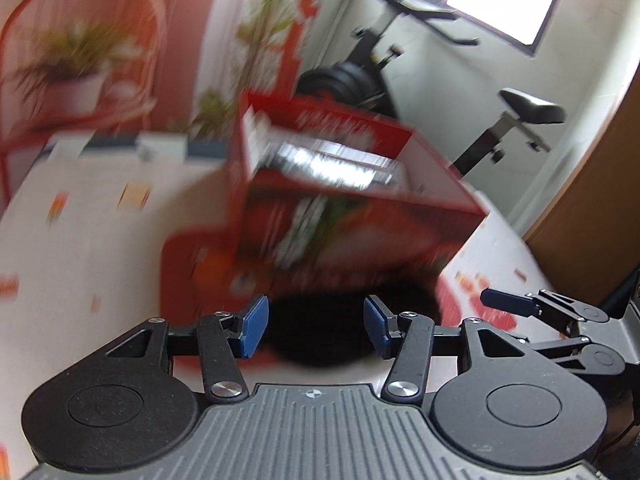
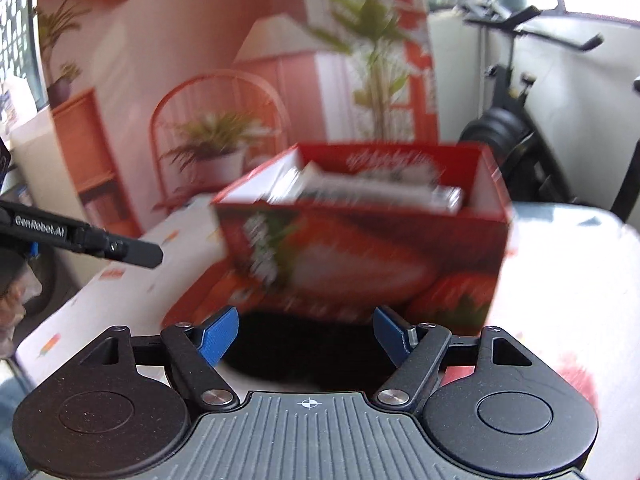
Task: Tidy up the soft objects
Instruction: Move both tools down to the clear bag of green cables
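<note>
Left gripper [image 1: 316, 326] and right gripper [image 2: 306, 334]: jaws wide apart, each straddling the black soft object [image 1: 344, 328], contact unclear through blur. It lies on the white table [image 1: 100, 220] against the red box [image 2: 360, 248]. Bare tabletop either side.

On the table [image 2: 560, 280] the box [image 2: 360, 248] stands behind a dark soft object [image 2: 304, 356], with packets [image 2: 360, 192] inside and the exercise bike [image 2: 512, 128] behind.
</note>
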A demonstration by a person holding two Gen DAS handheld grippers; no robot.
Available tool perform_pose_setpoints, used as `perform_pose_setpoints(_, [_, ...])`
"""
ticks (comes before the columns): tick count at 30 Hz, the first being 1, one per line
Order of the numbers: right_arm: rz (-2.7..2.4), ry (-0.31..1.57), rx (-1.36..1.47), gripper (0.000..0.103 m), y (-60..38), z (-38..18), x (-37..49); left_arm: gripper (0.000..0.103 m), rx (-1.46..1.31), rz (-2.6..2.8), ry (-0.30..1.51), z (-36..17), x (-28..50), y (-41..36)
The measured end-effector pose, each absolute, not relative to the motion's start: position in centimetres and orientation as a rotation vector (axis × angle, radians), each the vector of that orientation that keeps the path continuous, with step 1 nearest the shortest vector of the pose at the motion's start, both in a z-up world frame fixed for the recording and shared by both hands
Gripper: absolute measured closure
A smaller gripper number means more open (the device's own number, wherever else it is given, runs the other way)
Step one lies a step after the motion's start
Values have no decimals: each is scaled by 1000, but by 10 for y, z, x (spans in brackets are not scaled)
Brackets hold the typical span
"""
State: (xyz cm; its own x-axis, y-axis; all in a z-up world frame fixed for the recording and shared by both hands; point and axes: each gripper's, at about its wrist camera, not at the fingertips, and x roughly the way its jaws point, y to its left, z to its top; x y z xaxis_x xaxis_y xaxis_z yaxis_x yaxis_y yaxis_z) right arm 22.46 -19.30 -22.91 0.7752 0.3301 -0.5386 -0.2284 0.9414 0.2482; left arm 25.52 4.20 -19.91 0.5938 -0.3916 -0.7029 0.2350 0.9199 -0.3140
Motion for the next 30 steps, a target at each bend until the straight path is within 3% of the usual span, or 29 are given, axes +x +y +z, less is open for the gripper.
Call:
perform_pose_setpoints(11, [416,790,177,41,-155,-258,199,51,-447,-359,1023,-257,204,57])
perform_pose_setpoints(30, [429,920,182,41,-146,-284,204,51,-358,-335,1121,-283,208,39])
